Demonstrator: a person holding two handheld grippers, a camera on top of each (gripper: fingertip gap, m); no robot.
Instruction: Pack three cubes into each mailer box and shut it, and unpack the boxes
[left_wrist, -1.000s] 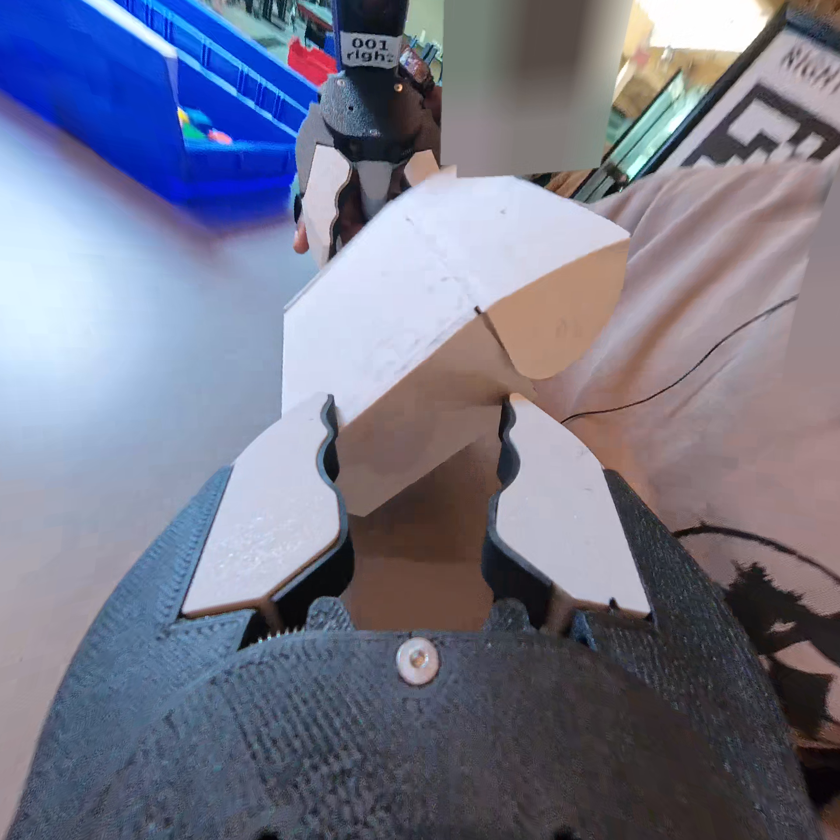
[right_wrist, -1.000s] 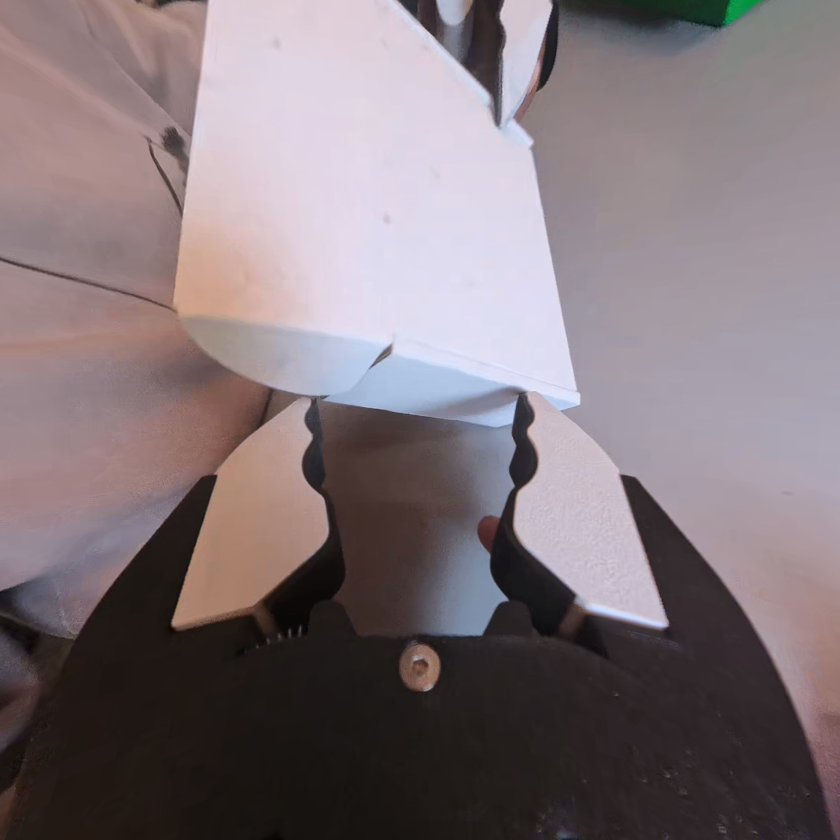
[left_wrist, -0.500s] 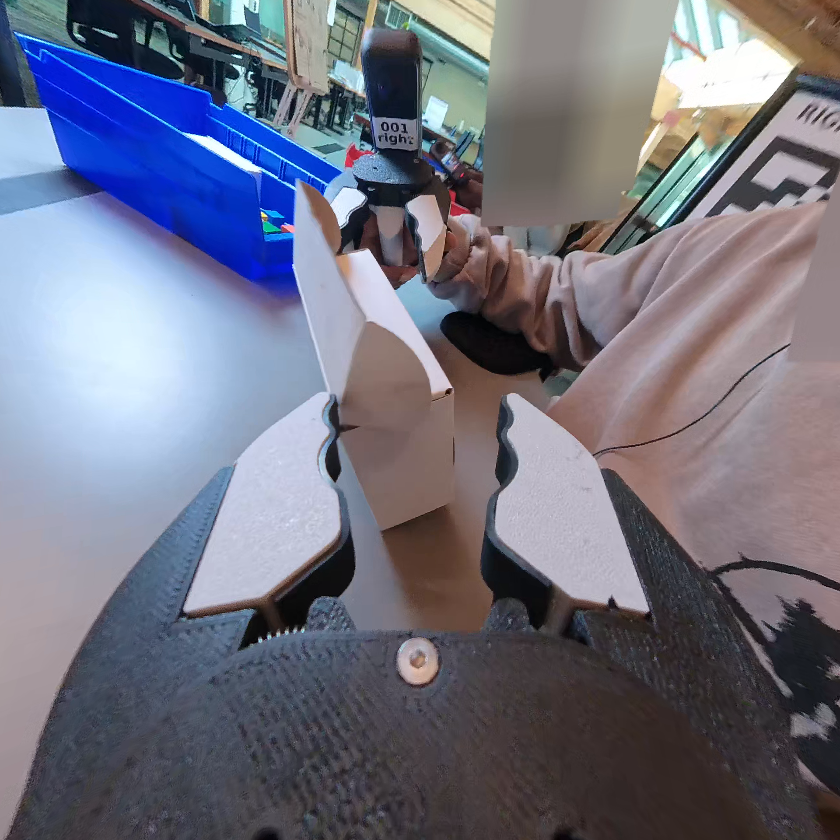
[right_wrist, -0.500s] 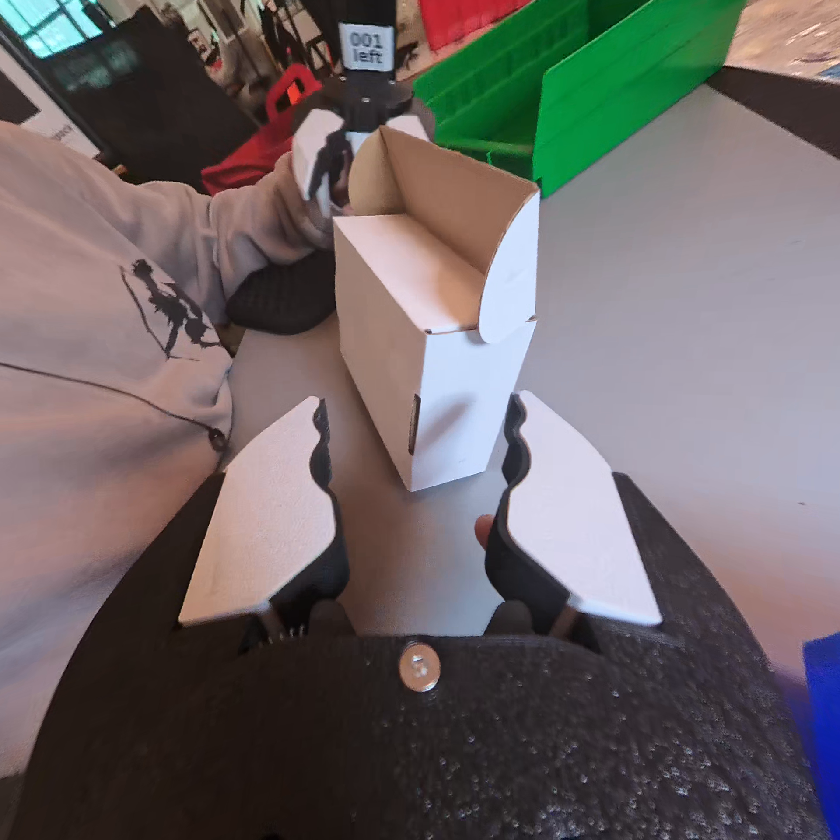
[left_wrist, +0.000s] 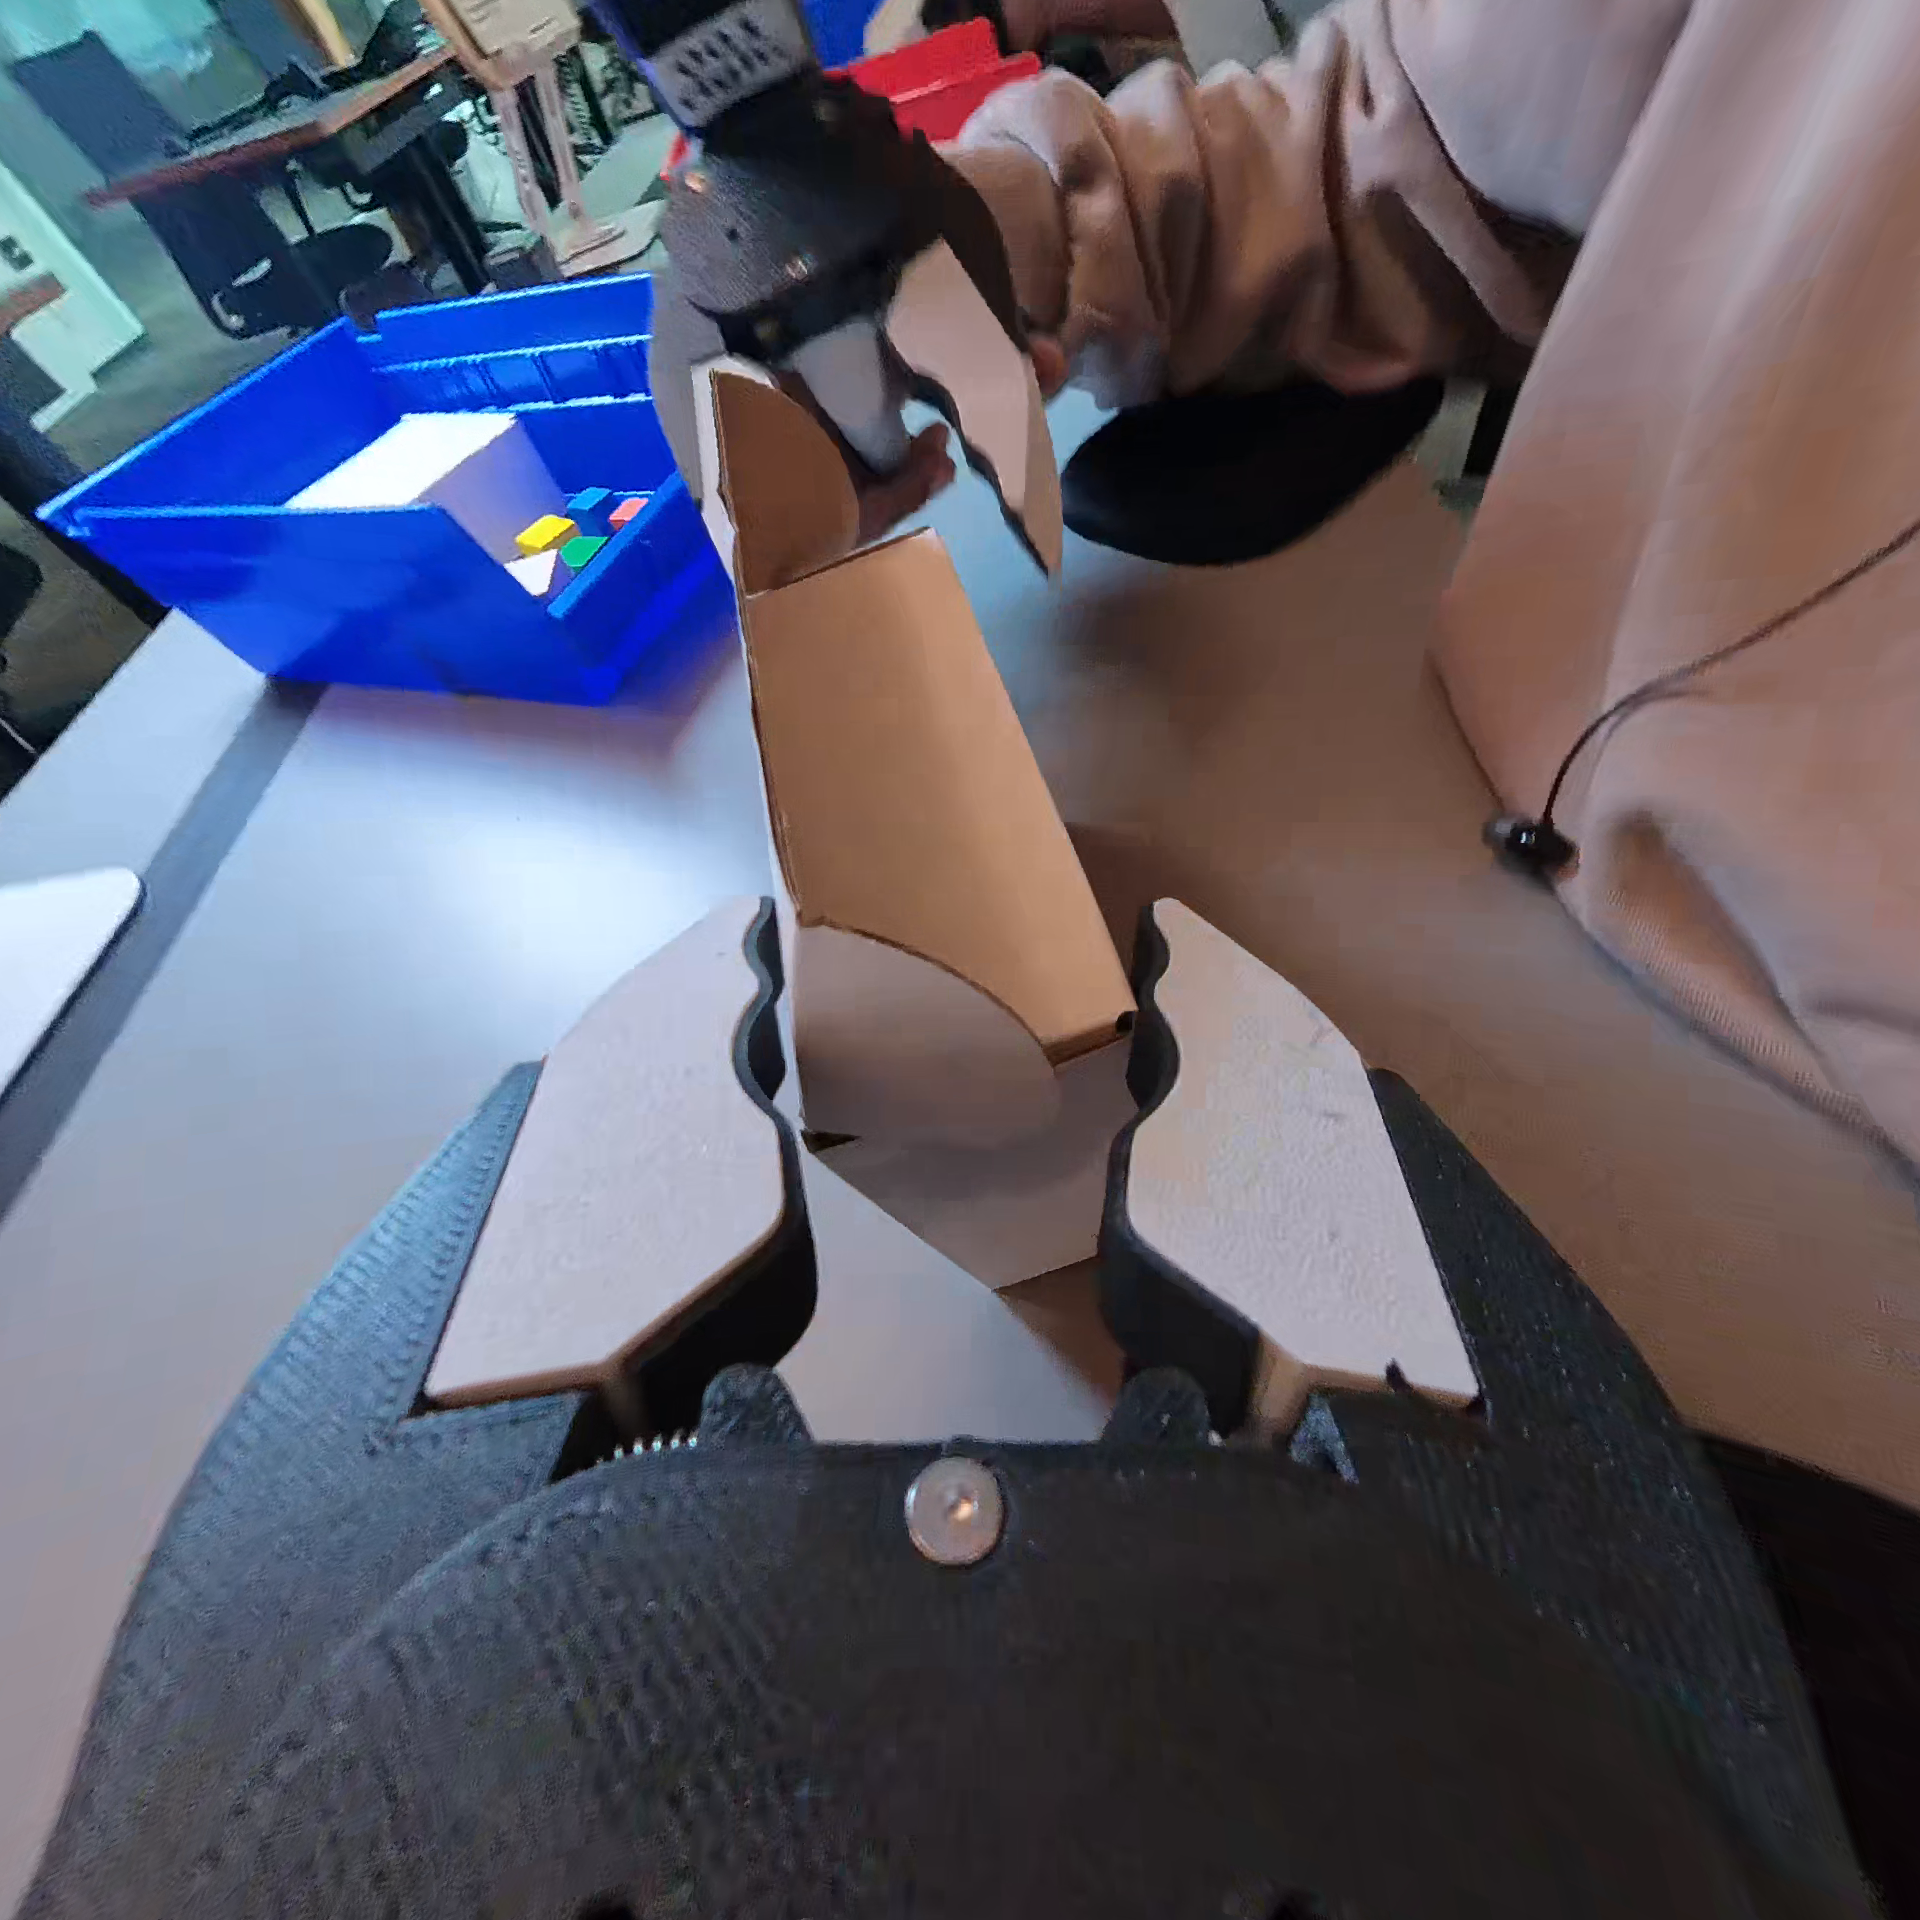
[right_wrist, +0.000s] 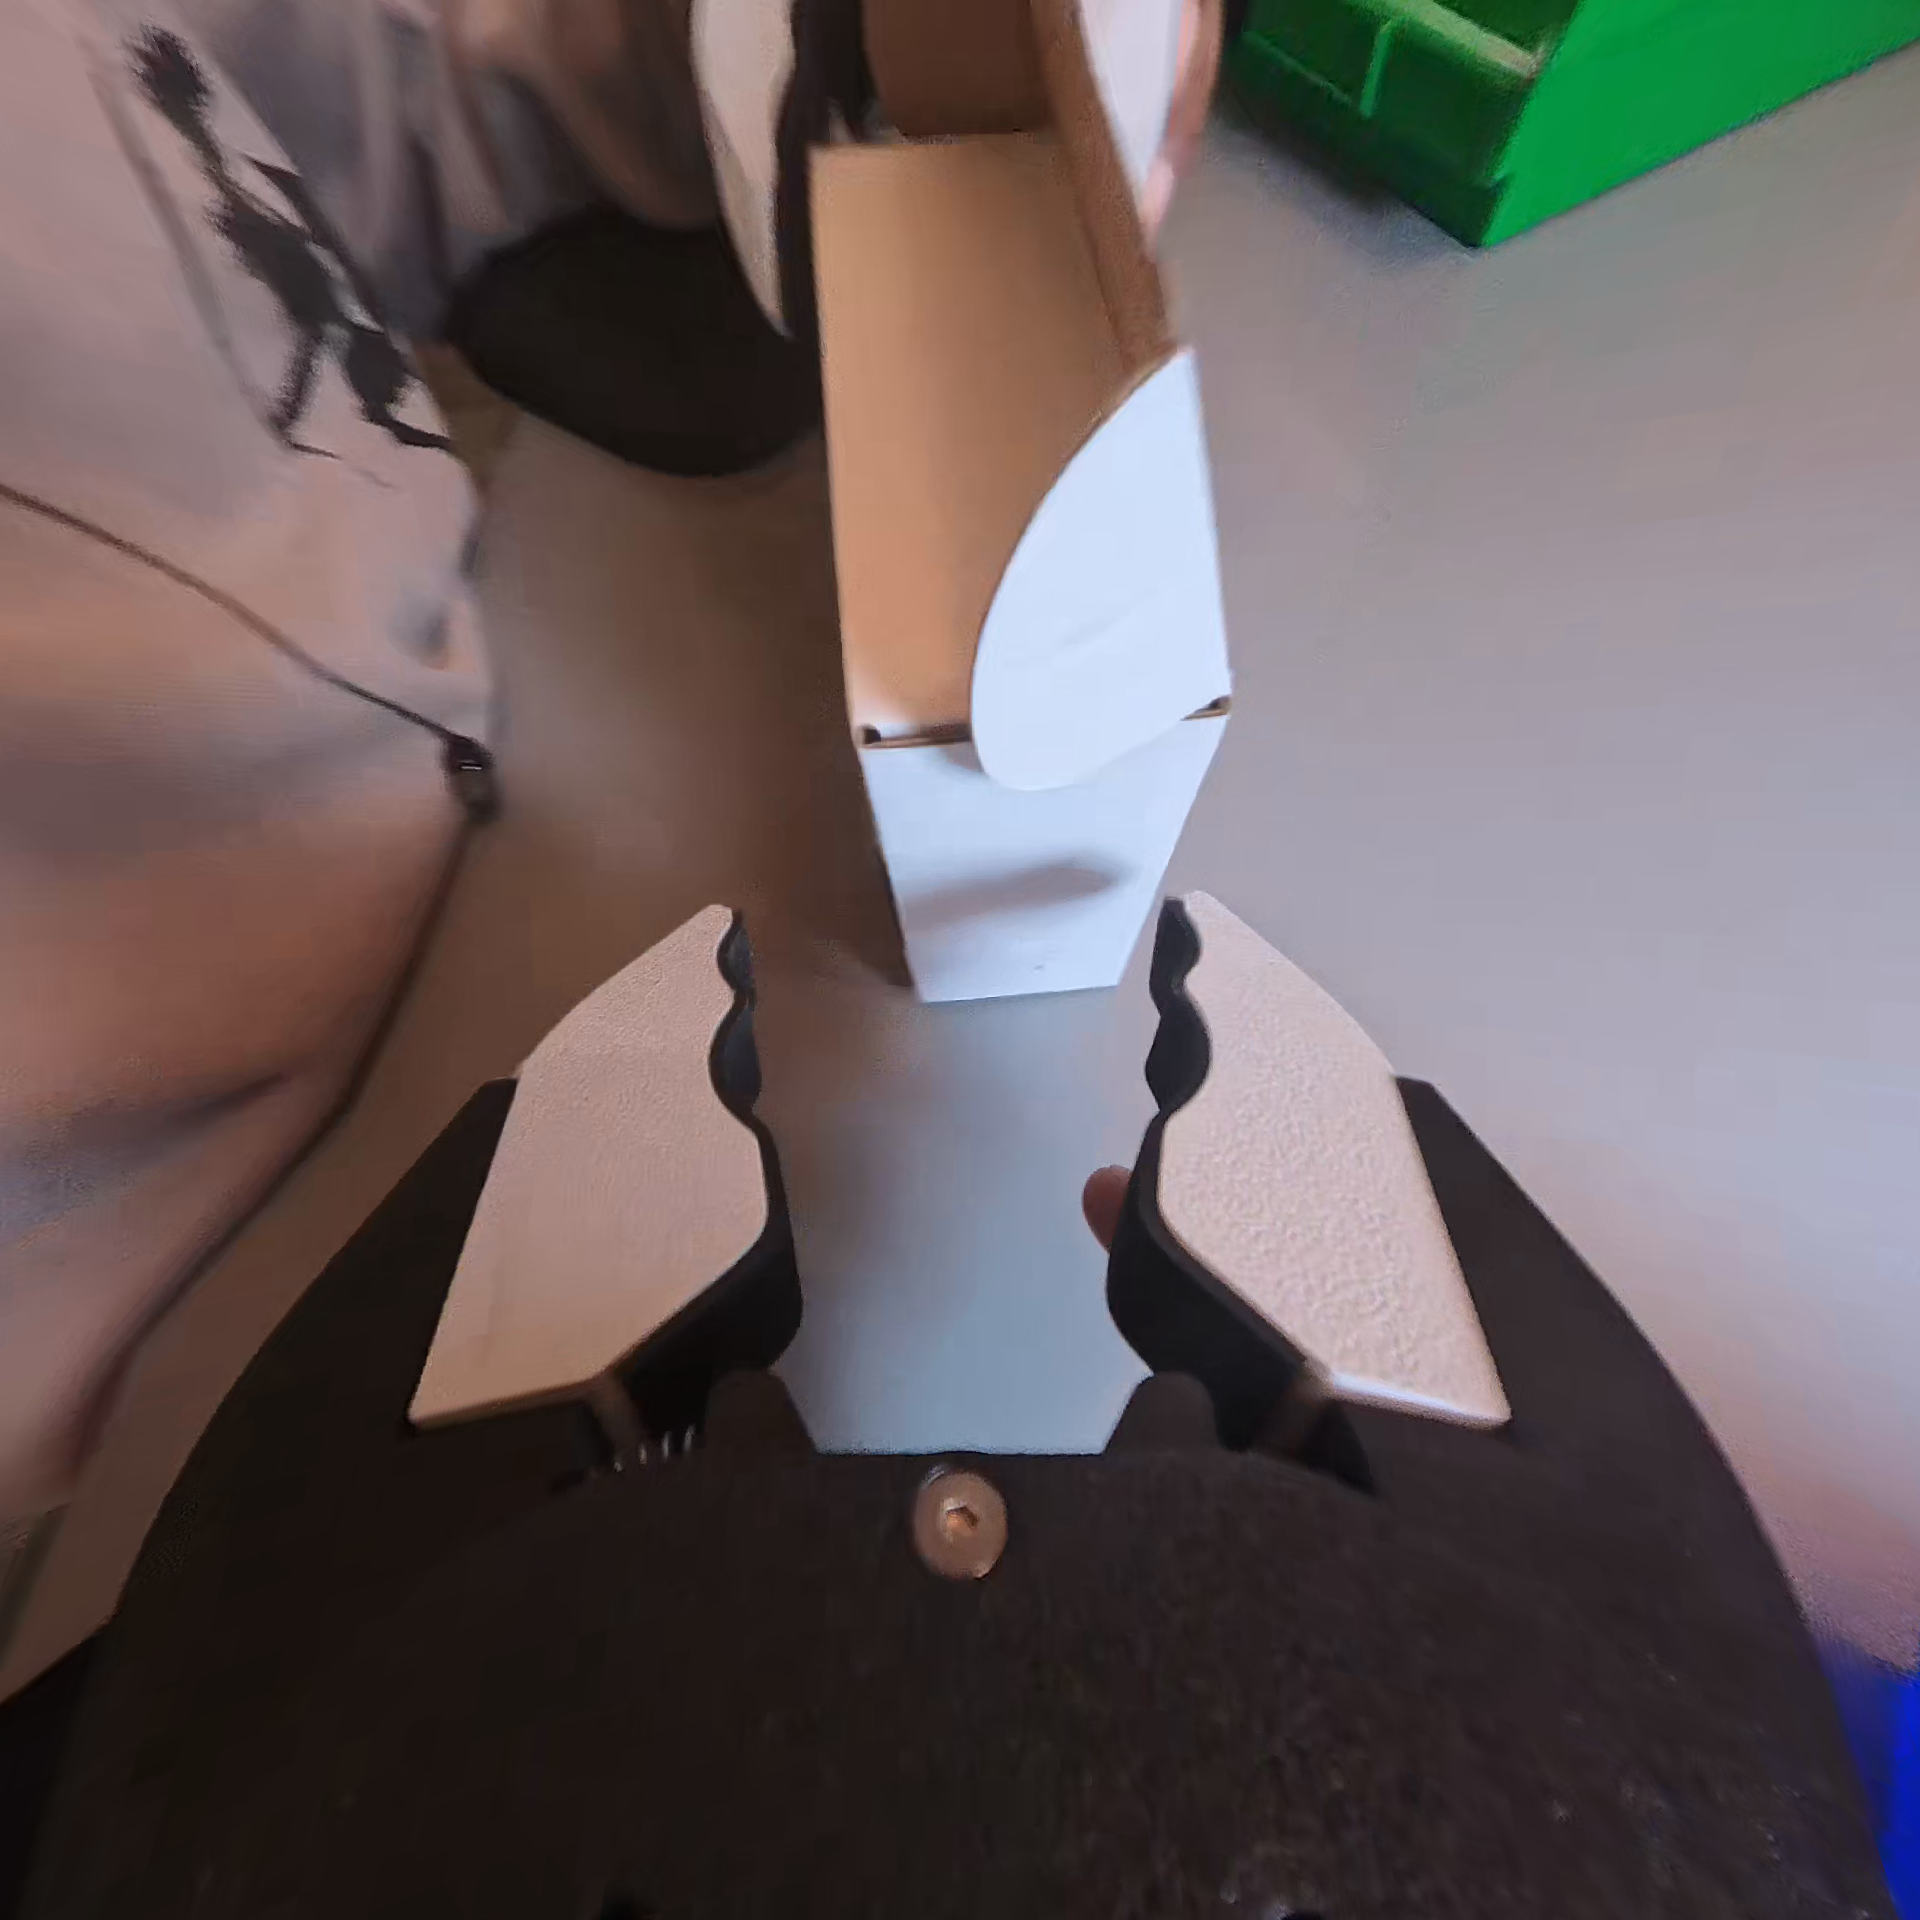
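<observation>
Indoors, both spread hand-held grippers, left (left_wrist: 951, 1023) and right (right_wrist: 951, 1023), flank a mailer box (left_wrist: 914, 831) on a grey table (left_wrist: 364, 883).

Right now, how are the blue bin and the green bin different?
The blue bin shows in the left wrist view and holds small colored cubes and a white box. The green bin shows in the right wrist view, its inside not visible. Both are plastic bins resting on the table.
</observation>
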